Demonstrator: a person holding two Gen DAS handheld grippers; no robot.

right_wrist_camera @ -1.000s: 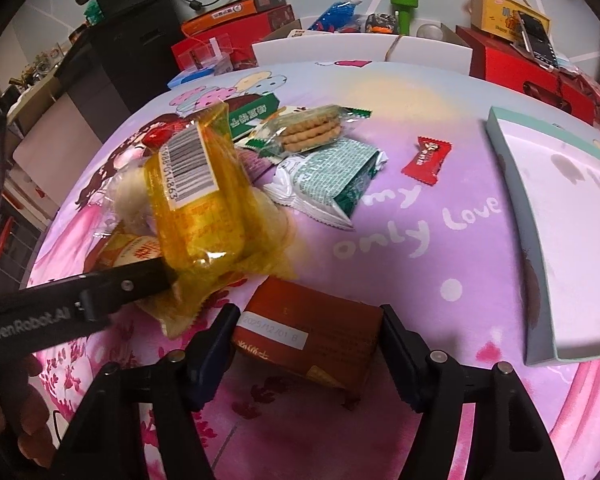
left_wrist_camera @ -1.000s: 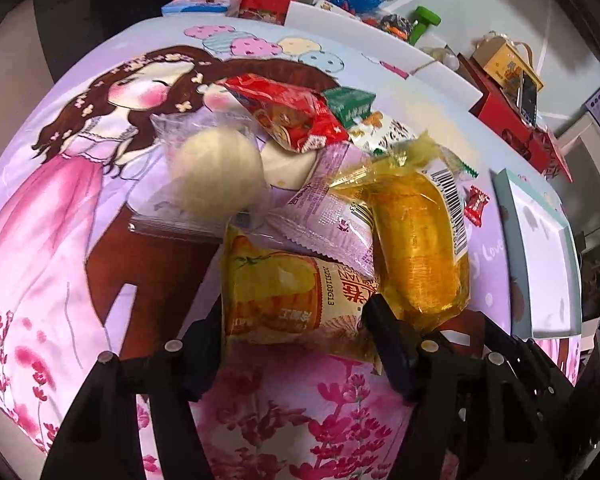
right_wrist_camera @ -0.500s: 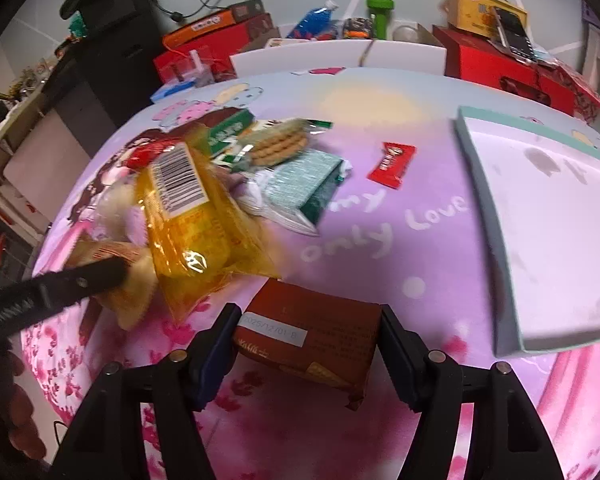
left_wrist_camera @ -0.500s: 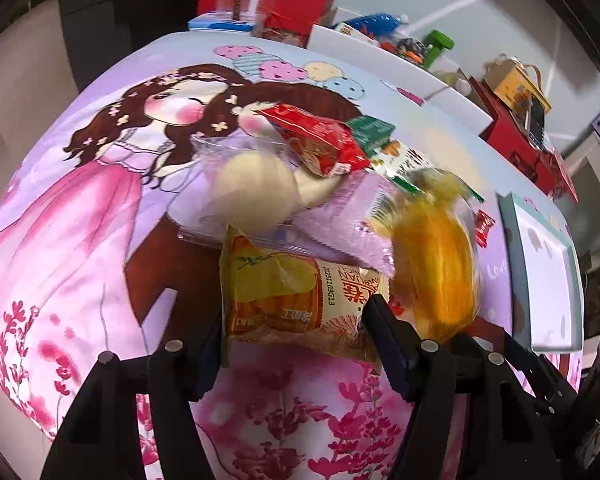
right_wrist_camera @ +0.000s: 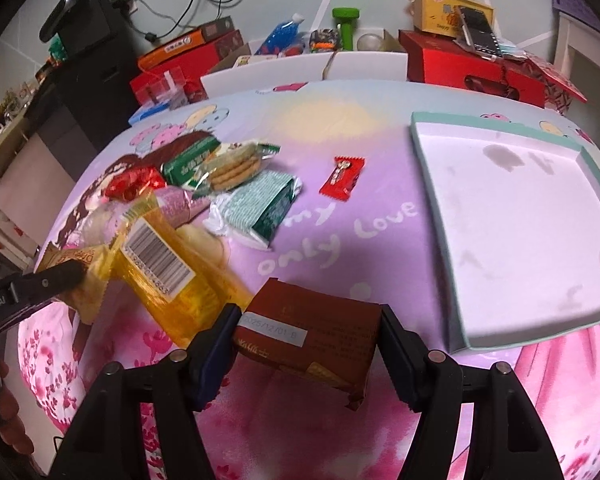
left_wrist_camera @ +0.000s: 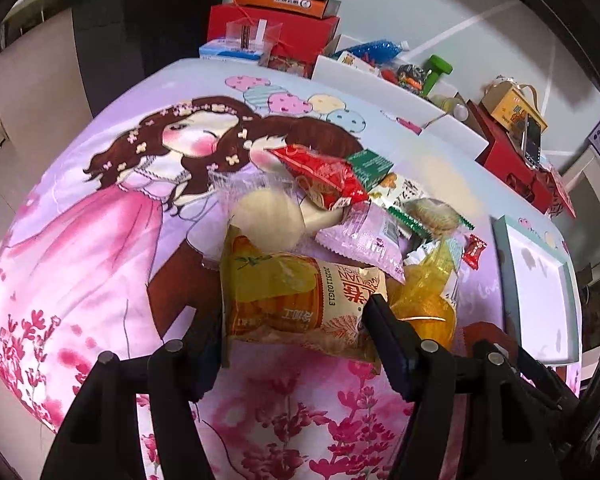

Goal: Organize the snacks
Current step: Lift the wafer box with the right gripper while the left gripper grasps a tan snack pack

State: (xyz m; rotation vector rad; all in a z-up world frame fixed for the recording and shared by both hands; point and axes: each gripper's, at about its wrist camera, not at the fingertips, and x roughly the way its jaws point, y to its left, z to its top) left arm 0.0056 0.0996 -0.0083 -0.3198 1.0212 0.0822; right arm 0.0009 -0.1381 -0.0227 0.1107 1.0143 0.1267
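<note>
My left gripper [left_wrist_camera: 294, 322] is shut on an orange-and-cream snack packet [left_wrist_camera: 296, 300] and holds it above the printed cloth. My right gripper [right_wrist_camera: 306, 334] is shut on a dark red-brown snack packet [right_wrist_camera: 312, 336] with a white date label. A clear yellow packet [right_wrist_camera: 172, 276] with a barcode lies between the two grippers; it also shows in the left wrist view [left_wrist_camera: 424, 300]. Behind it lie a round white bun [left_wrist_camera: 268, 216], a red packet [left_wrist_camera: 324, 176], a lilac packet [left_wrist_camera: 364, 236], biscuits [right_wrist_camera: 232, 166], a green-white packet [right_wrist_camera: 260, 206] and a small red candy [right_wrist_camera: 342, 178].
A shallow white tray with a teal rim [right_wrist_camera: 440, 208] lies on the right of the table; it also shows in the left wrist view [left_wrist_camera: 504, 280]. Red boxes [right_wrist_camera: 472, 68], a white box [right_wrist_camera: 300, 70] and bottles crowd the table's far edge.
Both grippers have lifted and drawn back with their packets. The yellow packet has dropped out of the raised position and now lies on the cloth. More of the tray shows.
</note>
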